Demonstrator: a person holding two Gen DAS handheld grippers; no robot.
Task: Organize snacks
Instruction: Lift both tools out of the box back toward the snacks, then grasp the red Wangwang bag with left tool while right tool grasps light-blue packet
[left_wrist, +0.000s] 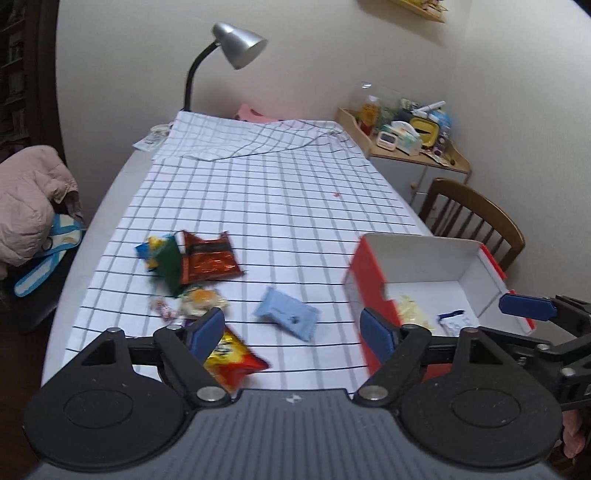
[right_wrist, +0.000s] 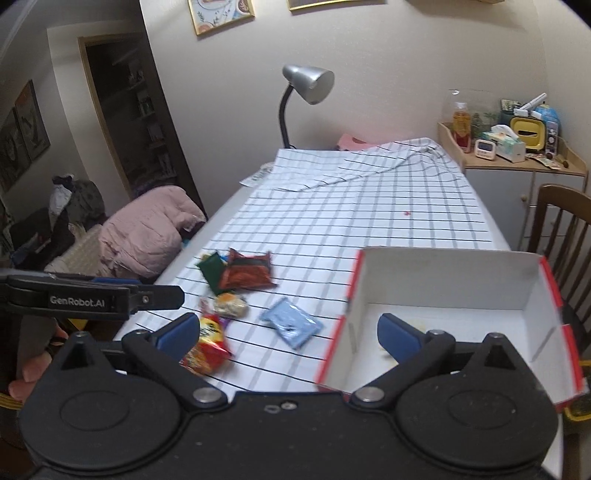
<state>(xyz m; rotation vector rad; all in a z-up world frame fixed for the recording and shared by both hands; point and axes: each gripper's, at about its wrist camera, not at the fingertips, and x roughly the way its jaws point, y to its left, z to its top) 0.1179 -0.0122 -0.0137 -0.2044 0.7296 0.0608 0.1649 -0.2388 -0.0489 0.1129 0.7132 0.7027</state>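
Note:
A red-and-white cardboard box (left_wrist: 373, 280) (right_wrist: 443, 280) stands open on the checked tablecloth at the right, with a pale snack (left_wrist: 410, 312) and a white-blue packet (left_wrist: 452, 321) inside. Loose snacks lie to its left: a light blue packet (left_wrist: 286, 314) (right_wrist: 291, 323), a red-brown packet (left_wrist: 208, 258) (right_wrist: 247, 273), a green packet (left_wrist: 170, 264) (right_wrist: 210, 271), a yellow-red chip bag (left_wrist: 231, 356) (right_wrist: 208, 347), and a small orange-white pack (left_wrist: 199, 301) (right_wrist: 231, 304). My left gripper (left_wrist: 293, 334) is open and empty above the front edge. My right gripper (right_wrist: 288, 334) is open and empty beside the box.
A silver desk lamp (left_wrist: 236, 44) (right_wrist: 308, 83) stands at the table's far end. A wooden chair (left_wrist: 476, 218) (right_wrist: 565, 236) is at the right. A cluttered cabinet (left_wrist: 406, 136) (right_wrist: 517, 147) sits in the corner. A pink jacket (left_wrist: 29, 199) (right_wrist: 147, 229) lies at the left.

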